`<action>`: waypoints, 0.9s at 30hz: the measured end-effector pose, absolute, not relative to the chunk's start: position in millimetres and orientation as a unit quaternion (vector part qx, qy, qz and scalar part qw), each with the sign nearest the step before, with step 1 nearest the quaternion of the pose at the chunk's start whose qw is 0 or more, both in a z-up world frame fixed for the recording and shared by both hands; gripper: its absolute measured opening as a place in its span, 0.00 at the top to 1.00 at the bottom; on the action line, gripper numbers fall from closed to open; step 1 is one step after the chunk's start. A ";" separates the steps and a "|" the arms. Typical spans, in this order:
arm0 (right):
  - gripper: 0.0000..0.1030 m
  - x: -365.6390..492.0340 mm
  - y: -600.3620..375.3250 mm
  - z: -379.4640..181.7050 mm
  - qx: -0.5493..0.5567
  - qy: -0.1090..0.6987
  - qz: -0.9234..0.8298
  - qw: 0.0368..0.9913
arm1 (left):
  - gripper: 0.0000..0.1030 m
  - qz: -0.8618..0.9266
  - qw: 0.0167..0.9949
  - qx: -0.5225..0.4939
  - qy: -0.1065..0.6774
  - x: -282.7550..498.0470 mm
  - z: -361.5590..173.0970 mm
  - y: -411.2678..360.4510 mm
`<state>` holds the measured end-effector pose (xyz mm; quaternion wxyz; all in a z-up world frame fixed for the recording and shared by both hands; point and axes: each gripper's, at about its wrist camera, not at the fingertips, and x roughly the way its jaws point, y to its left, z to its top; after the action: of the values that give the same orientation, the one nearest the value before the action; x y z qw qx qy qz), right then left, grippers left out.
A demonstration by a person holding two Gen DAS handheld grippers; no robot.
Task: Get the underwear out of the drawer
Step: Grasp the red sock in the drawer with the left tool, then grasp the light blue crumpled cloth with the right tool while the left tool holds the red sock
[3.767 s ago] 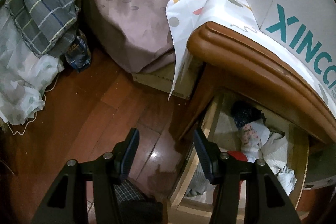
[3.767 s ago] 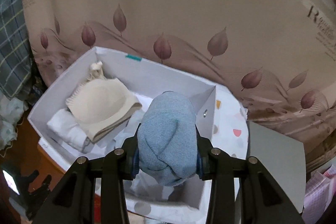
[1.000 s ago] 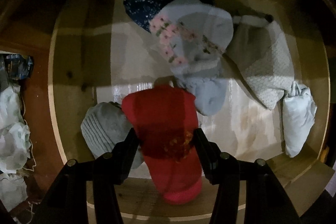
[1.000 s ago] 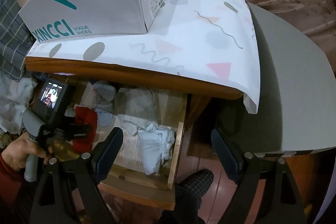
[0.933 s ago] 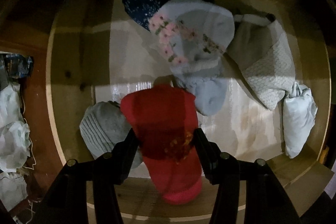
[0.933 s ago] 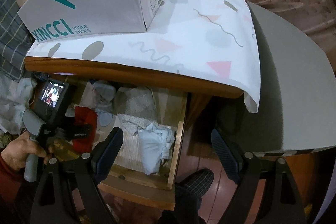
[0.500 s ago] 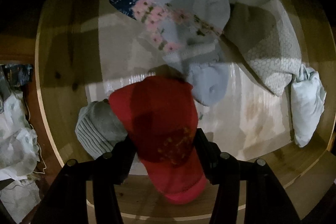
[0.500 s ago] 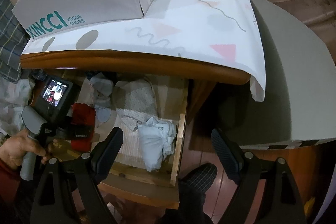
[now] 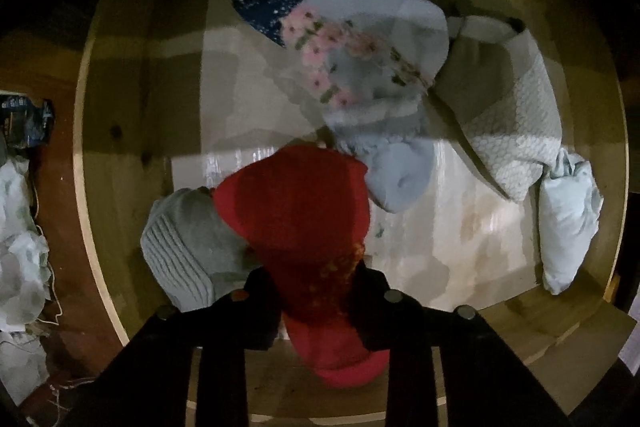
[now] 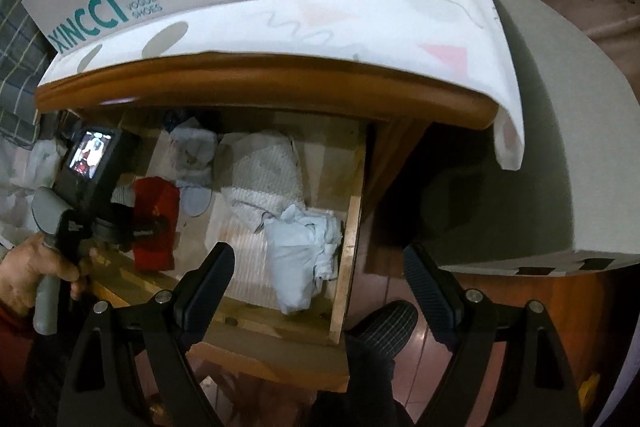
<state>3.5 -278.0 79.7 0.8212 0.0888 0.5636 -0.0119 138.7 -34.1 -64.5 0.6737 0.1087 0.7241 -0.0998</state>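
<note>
The red underwear (image 9: 296,227) lies in the open drawer (image 10: 352,211), at its front, just beside a grey knitted piece (image 9: 184,243) and well apart from the pale blue bundle (image 9: 568,223) at the other end. The left gripper (image 9: 316,291) points down over the red underwear, and its jaws are closing with the red cloth between them. For a good grip, I think it should pinch only the red fabric, not the grey neighbour, then lift straight up. The right gripper (image 10: 320,291) hangs wide and empty above the drawer front.
</note>
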 end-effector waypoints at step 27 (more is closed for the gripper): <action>0.19 24.3 -242.2 21.6 0.029 0.600 0.062 0.797 | 0.74 -0.169 0.814 0.023 0.556 79.7 60.3 10.1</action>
<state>24.3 -242.2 21.6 0.7973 0.0288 0.5997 0.0620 79.7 10.1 60.3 0.8137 0.0230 0.5555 -0.1695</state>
